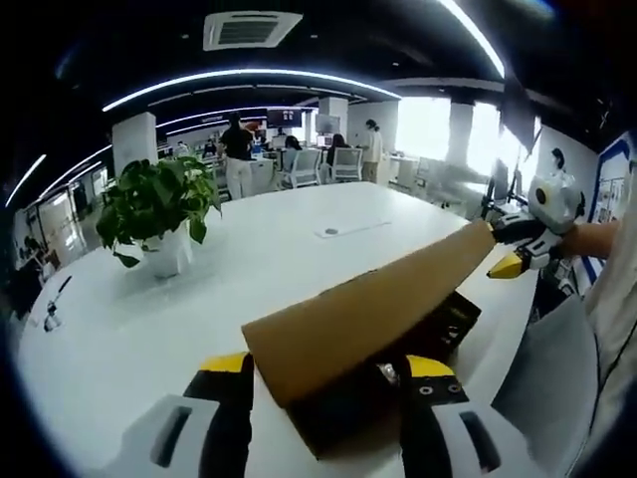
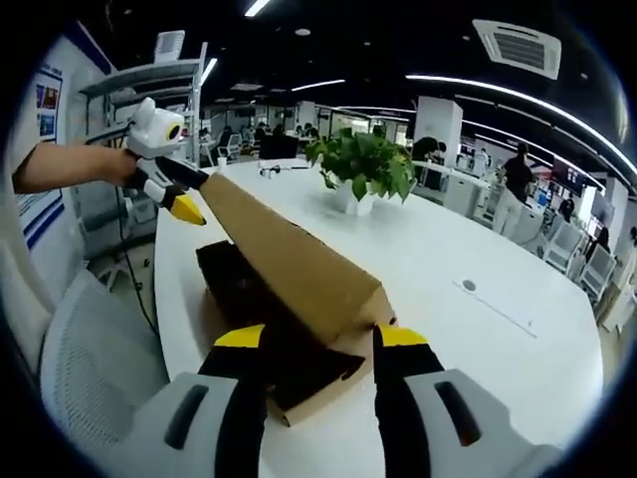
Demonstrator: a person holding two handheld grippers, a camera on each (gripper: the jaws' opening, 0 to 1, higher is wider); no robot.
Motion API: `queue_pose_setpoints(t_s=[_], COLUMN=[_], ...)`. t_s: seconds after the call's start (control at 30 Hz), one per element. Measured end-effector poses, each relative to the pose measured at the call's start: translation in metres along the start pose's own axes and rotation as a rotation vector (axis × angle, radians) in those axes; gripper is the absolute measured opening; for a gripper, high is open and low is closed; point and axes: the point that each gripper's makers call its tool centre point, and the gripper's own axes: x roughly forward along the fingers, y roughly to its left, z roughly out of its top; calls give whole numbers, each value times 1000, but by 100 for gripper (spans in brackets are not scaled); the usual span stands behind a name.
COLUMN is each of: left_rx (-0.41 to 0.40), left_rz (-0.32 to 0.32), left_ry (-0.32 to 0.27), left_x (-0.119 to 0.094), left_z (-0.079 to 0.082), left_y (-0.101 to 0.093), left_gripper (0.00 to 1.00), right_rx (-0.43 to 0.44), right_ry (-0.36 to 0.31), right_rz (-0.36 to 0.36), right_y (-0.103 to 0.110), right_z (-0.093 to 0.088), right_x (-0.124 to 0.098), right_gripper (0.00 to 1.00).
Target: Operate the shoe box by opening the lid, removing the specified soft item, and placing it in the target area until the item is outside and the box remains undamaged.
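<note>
Left gripper view: the left gripper [image 1: 328, 373], black jaws with yellow tips on grey-white bodies, rises from six o'clock, its jaws standing parted with a gap between them. Out at three o'clock the right gripper [image 1: 520, 249] shows, yellow-tipped, gripped by the person's hand [image 1: 567, 239], bare forearm [image 1: 605, 237] running off the edge. Right gripper view now: the right gripper's [image 2: 316, 344] own jaws stand apart the same way, rising from six o'clock. At ten o'clock the left gripper [image 2: 177, 199] reaches in, held by a hand [image 2: 121, 164] on a bare, extended forearm [image 2: 60, 167].
</note>
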Motion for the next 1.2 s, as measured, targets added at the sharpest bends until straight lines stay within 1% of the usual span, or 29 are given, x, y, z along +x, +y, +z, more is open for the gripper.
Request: queue_pose_setpoints(t_s=[0.13,0.37,0.47,0.53,0.7,0.73,0.8,0.83,0.87,0.93,1.0,1.07,1.2], left_rx=[1,5,12,25,35,34,17,10,-2,-2,-7,-18,-18], left_rz=[16,50,76,109,150,156,192,194,195,205,220,219,222], left_ry=[-15,-41,-44,-42,-52,-55,-66,-70,-72,-75,-77,-81,-87], left_x=[4,6,6,7,9,10,8,9,9,9,10,10,11], left_z=[3,14,17,18,25,26,30,31,31,32,33,33,36], left_y=[6,18,25,32,41,43,49,51,53,56,60,62,63], left_gripper=[55,47,40,33,24,22,15,13,12,9,6,5,5], right_rx=[-9,-13,-6,-1,-13,-14,-19,-11,19,54,39,28,55], right_ry=[-4,-15,-18,-21,-29,-29,-31,-34,-40,-50,-48,-49,-70], right_rz=[-7,-16,-20,-21,-30,-31,-42,-46,-47,-41,-55,-65,-85], right_y=[-4,-14,-19,-21,-26,-27,-31,-32,-34,-33,-35,-37,-44], right_z=[3,14,16,18,22,22,24,25,26,28,28,28,32], right_x=[1,4,5,6,8,8,9,9,9,9,9,10,8], right_gripper=[37,37,35,34,33,33,32,31,30,32,30,28,23])
